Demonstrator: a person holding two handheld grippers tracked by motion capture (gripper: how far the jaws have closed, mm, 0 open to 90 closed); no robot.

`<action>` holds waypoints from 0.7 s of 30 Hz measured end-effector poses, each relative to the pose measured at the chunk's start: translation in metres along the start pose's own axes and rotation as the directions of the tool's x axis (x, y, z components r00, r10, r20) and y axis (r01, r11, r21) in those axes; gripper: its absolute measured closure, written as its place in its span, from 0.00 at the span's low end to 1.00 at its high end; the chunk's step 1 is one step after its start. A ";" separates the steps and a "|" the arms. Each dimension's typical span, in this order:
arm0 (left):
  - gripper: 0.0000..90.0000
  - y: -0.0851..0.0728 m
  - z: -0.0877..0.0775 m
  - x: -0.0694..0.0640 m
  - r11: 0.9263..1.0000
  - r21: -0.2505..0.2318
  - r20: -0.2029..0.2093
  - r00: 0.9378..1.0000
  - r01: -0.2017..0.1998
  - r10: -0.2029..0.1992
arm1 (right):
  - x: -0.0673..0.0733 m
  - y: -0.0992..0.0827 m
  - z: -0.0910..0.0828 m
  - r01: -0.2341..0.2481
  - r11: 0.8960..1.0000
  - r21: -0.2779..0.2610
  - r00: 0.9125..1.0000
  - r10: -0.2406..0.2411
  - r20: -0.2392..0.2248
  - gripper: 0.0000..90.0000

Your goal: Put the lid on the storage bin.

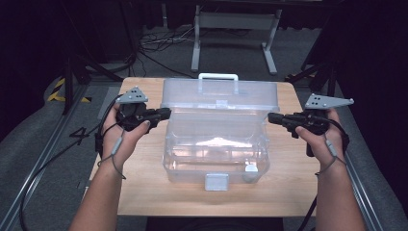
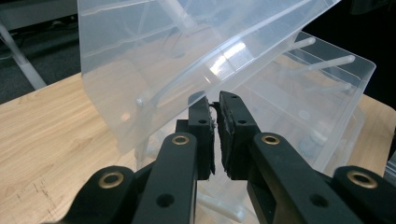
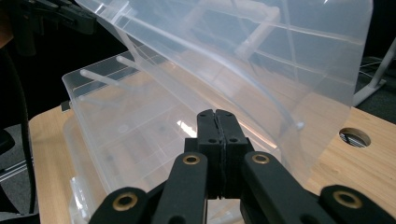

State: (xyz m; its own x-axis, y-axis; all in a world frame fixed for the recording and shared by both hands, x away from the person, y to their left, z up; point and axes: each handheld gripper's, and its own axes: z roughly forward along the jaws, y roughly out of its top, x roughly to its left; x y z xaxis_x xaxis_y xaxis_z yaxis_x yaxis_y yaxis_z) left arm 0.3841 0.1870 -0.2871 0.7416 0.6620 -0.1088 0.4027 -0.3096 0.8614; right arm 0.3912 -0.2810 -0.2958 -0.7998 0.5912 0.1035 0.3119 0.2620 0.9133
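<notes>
I have a clear plastic storage box sitting in the middle of the wooden counter, its hinged lid swung up and leaning back, the white carry handle at the top edge. A grey latch hangs on the front wall facing me.

My left claw sits at the box's left side, level with the lower edge of the raised lid. In the left gripper view its pads are nearly together with just a thin slit between them; I cannot tell whether the lid's edge is nipped there or merely lies behind the tips.

My right claw is at the opposite side, just beside the box's right rim under the lid. In the right gripper view its pads are pressed flat against each other with nothing between them, and the lid's clear panel rises beyond the tips.
</notes>
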 end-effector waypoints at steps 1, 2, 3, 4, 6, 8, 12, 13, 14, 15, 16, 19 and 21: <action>0.93 0.000 0.000 0.000 1.000 -0.001 0.000 1.000 -0.001 0.001 | -0.001 0.000 0.000 -0.005 1.000 0.002 1.000 0.005 0.000 1.00; 0.93 -0.001 0.000 -0.001 1.000 0.004 0.002 1.000 -0.003 0.003 | -0.001 0.000 0.000 -0.006 1.000 0.004 1.000 0.006 -0.001 1.00; 0.93 -0.001 0.000 -0.001 1.000 0.005 0.001 1.000 -0.005 0.005 | -0.001 -0.001 -0.001 -0.007 1.000 0.004 1.000 0.007 0.000 1.00; 0.93 -0.001 0.000 -0.002 1.000 0.006 0.001 1.000 -0.006 0.006 | -0.001 -0.001 -0.001 -0.009 1.000 0.006 1.000 0.009 -0.001 1.00; 0.93 -0.001 0.000 -0.003 1.000 0.008 0.004 1.000 -0.009 0.009 | -0.002 -0.001 -0.002 -0.012 1.000 0.008 1.000 0.012 -0.002 1.00; 0.93 -0.001 -0.001 -0.005 1.000 0.008 0.006 1.000 -0.012 0.011 | -0.002 -0.001 -0.002 -0.015 1.000 0.010 1.000 0.015 -0.003 1.00; 0.93 -0.003 -0.002 -0.008 1.000 0.009 0.006 1.000 -0.018 0.018 | -0.002 -0.001 -0.002 -0.017 1.000 0.025 1.000 0.017 -0.006 1.00; 0.93 -0.003 -0.002 -0.008 1.000 0.005 0.004 1.000 -0.019 0.019 | -0.002 -0.001 -0.003 -0.018 0.999 0.028 1.000 0.019 -0.008 1.00; 0.93 -0.004 -0.003 -0.009 1.000 0.009 0.006 1.000 -0.018 0.018 | -0.001 -0.001 -0.003 -0.019 0.999 0.035 1.000 0.020 -0.010 1.00; 0.94 -0.005 -0.003 -0.009 1.000 0.008 0.006 1.000 -0.019 0.019 | -0.001 -0.001 -0.003 -0.019 0.999 0.040 1.000 0.020 -0.012 1.00; 0.94 -0.005 -0.003 -0.009 1.000 0.008 0.006 1.000 -0.019 0.019 | -0.001 -0.001 -0.003 -0.019 0.999 0.040 1.000 0.020 -0.012 1.00; 0.95 -0.008 -0.006 -0.012 1.000 0.010 0.008 1.000 -0.021 0.021 | 0.001 -0.002 -0.004 -0.023 0.998 0.060 0.999 0.025 -0.020 1.00; 0.95 -0.008 -0.007 -0.012 1.000 0.014 0.015 1.000 -0.023 0.023 | 0.001 -0.002 -0.004 -0.024 0.998 0.066 0.999 0.025 -0.022 1.00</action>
State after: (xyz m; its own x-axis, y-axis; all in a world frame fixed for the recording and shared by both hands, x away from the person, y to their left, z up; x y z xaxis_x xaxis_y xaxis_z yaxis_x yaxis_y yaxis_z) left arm 0.3682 0.1862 -0.2899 0.7584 0.6447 -0.0961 0.3930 -0.3347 0.8565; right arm 0.3877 -0.2846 -0.2961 -0.8028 0.5807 0.1353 0.3639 0.2975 0.8826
